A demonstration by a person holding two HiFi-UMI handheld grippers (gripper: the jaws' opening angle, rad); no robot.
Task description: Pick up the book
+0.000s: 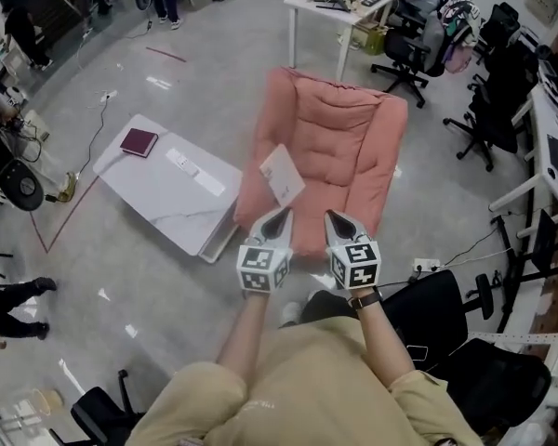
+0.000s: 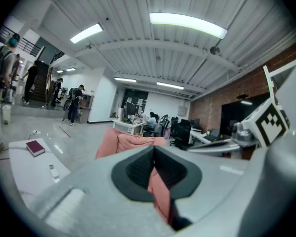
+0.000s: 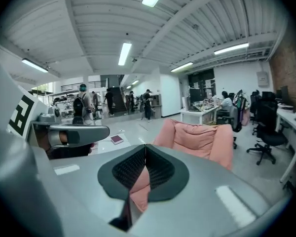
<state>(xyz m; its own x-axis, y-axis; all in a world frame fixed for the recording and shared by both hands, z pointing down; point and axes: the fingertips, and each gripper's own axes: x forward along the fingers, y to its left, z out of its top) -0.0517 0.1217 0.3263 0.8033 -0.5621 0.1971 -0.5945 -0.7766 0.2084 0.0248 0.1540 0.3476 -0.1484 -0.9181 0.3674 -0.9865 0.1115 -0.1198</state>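
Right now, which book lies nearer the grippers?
The white book on the pink chair; the maroon book lies farther off on the white table.

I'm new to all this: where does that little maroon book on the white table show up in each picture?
Head view: maroon book upper left, on the white table.
Left gripper view: book lower left, on that table.
Right gripper view: book small, left of centre.
Shared landmark: the pink armchair, right of the book everywhere.

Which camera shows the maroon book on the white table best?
The head view: the maroon book shows whole from above. The left gripper view shows it small and slanted; the right gripper view, tiny.
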